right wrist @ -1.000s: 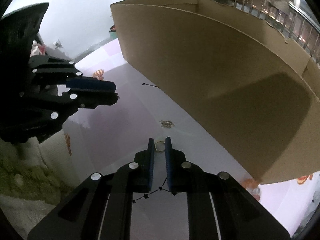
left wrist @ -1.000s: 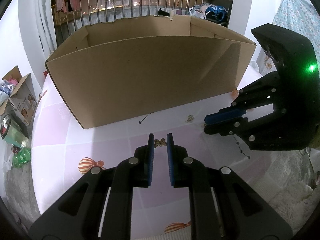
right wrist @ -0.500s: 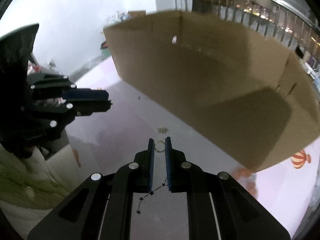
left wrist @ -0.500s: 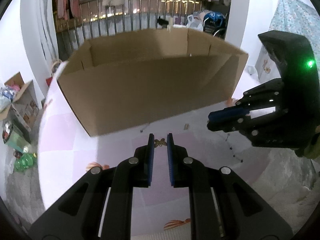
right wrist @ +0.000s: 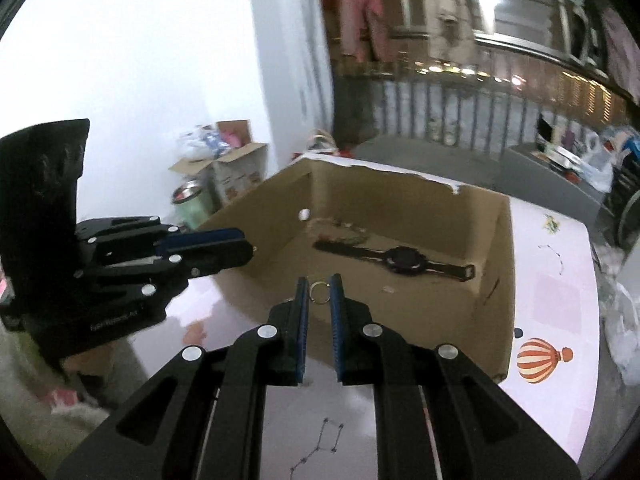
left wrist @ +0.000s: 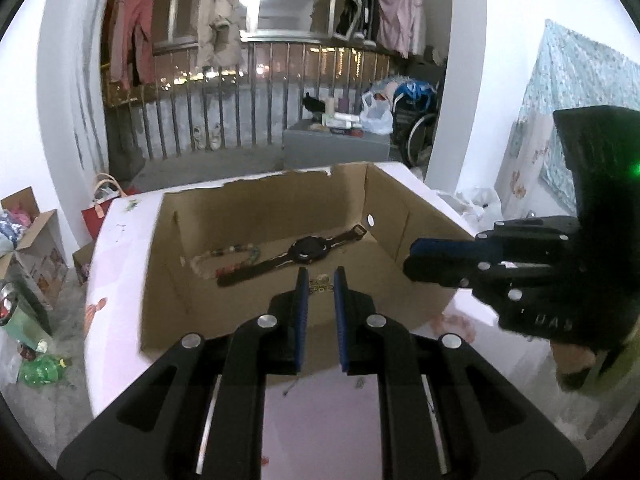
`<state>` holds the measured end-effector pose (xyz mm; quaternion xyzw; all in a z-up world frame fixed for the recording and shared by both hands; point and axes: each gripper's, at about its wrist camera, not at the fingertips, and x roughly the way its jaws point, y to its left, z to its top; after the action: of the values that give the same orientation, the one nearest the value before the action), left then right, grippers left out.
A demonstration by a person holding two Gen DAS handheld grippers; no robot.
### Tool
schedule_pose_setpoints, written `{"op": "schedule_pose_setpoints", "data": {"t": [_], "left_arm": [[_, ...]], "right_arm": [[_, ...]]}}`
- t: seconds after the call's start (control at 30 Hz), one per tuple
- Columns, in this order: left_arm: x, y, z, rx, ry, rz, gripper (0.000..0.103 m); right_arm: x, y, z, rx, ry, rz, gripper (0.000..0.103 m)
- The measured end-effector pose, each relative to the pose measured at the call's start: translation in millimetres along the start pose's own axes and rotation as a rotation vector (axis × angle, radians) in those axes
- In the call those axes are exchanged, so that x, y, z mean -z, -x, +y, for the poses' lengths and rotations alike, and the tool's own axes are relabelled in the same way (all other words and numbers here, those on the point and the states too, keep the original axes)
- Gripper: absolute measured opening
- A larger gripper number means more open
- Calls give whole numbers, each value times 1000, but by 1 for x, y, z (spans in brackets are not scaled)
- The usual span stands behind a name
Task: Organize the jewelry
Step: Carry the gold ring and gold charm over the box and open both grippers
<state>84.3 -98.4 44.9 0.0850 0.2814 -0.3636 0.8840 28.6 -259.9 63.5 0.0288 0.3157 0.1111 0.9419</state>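
Both tools are raised over the near wall of the box (left wrist: pixel 248 320), pointing down into it. My left tool (left wrist: pixel 319 280) is clamped on a small gold charm (left wrist: pixel 320 285), pinched at the very tips, centre of the left view. My right tool (right wrist: pixel 319 285) is clamped on a thin ring (right wrist: pixel 319 292), its upper arc showing between the tips at centre of the right view.

Already on the box floor: a black watch (left wrist: pixel 310 249) and, to its left in the left view, a bead bracelet (left wrist: pixel 224 258).

The step in hand, as I judge it, is placing both pieces inside.

- Carry each tool past the near wall before letting go; a drop now risks landing on the wall edge or the bench (right wrist: pixel 552 304).
- Lower toward the floor first: the ring would likely roll or bounce from height.
- Aim for bare cardboard in front of the watch, not on it.
- Keep the tools apart; they sit near each other.
- Release one, confirm, then the other.
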Motion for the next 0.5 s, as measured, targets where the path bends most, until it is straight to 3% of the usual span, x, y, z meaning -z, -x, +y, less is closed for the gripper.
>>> {"op": "schedule_pose_setpoints", "data": {"t": [0.07, 0.27, 0.33, 0.4, 0.5], "left_arm": [[-6, -23, 4, 11, 3, 36, 11], [-4, -66, 12, -47, -5, 116, 14], [-2, -67, 14, -65, 0, 113, 21], [-3, -62, 15, -69, 6, 97, 25], [-4, -52, 14, -86, -6, 64, 30]], "right_arm": [[0, -8, -7, 38, -14, -5, 11], [0, -46, -33, 93, -88, 25, 12], [1, -50, -37, 100, -106, 30, 13], [2, -50, -42, 96, -127, 19, 24], [3, -40, -45, 92, -147, -17, 28]]}}
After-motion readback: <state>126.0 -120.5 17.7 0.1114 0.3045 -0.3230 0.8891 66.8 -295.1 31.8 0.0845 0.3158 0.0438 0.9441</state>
